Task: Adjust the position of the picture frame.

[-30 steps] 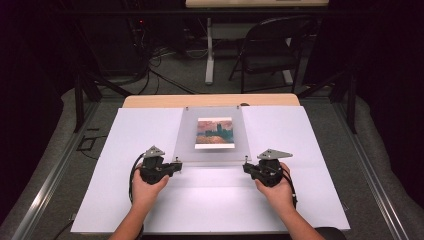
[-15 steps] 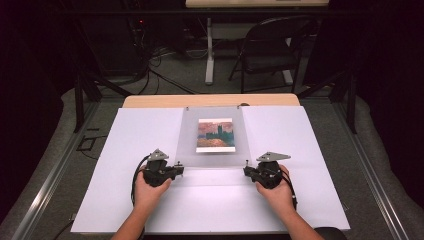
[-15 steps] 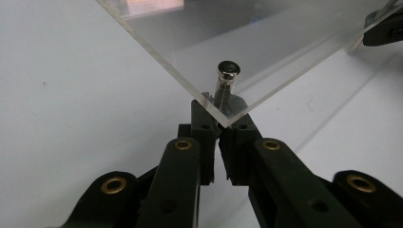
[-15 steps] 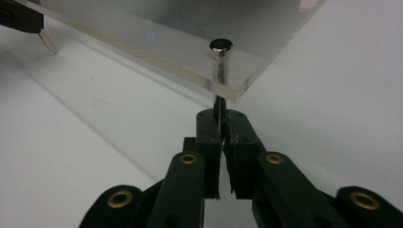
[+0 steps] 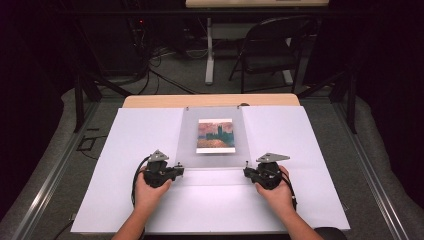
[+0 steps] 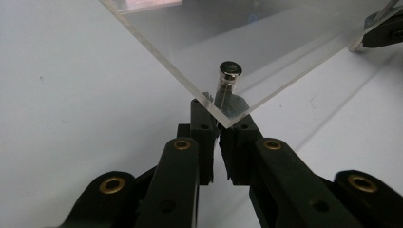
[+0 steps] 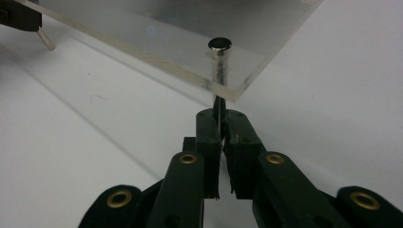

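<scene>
White table covering [image 5: 125, 150] is lying under the acrylic frame [image 5: 214, 150] we are lifting. Our left gripper [image 6: 217, 124] and right gripper [image 7: 220, 124] are each clamping shut on a corner standoff pin [image 6: 227, 78]. Uneven lifting could be slipping a pin free and dropping the picture [image 5: 215, 136].

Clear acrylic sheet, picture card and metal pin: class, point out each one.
clear acrylic sheet [image 5: 187, 137], high view, bare left part.
picture card [image 5: 215, 135], high view, its middle.
metal pin [image 7: 219, 44], right gripper view, its round head.
</scene>
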A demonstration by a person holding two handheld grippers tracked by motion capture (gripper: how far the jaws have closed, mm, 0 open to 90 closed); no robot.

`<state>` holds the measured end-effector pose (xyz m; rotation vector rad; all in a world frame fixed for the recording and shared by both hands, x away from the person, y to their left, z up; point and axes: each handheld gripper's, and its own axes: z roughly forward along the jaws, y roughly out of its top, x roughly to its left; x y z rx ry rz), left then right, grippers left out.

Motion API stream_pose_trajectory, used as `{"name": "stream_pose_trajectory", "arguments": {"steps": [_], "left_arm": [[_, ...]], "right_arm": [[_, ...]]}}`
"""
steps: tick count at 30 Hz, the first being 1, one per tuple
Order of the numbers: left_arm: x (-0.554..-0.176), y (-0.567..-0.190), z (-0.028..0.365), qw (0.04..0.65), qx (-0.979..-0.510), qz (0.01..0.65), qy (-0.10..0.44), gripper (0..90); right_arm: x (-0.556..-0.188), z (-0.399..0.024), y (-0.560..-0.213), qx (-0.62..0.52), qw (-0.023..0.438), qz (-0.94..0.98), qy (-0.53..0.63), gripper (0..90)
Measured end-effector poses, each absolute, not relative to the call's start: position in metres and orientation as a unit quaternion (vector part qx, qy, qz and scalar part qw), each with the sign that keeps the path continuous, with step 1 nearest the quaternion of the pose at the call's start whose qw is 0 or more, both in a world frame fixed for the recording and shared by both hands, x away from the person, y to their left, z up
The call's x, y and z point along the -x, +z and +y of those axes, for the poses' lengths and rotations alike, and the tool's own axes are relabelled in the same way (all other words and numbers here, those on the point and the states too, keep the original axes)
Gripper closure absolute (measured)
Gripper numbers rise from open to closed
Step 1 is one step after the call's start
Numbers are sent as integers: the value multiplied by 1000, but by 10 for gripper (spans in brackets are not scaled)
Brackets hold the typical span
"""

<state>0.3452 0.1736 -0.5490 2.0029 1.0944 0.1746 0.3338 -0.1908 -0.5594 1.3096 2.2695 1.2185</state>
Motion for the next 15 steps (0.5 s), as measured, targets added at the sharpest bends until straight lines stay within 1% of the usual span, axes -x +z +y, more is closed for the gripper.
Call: {"name": "stream_pose_trajectory", "arguments": {"steps": [3, 6, 7, 8, 9, 14, 15], "left_arm": [[-344, -549, 173, 413, -796, 436, 73, 832], [-342, -550, 171, 400, -801, 437, 84, 789], [-340, -550, 171, 398, -801, 438, 85, 764], [-339, -549, 171, 398, -801, 438, 87, 720], [-338, -549, 171, 397, -802, 437, 91, 720], [-331, -547, 170, 397, -799, 439, 106, 599], [-329, -546, 170, 397, -799, 439, 108, 558]], "right_arm": [[-334, -191, -559, -450, 125, 780, 417, 838], [-332, -190, -559, -442, 124, 791, 404, 799], [-331, -190, -559, -439, 127, 793, 402, 779], [-328, -188, -558, -436, 134, 794, 401, 712], [-328, -188, -558, -436, 134, 794, 401, 712], [-321, -189, -555, -431, 150, 796, 398, 581], [-319, -191, -553, -425, 157, 800, 394, 549]]}}
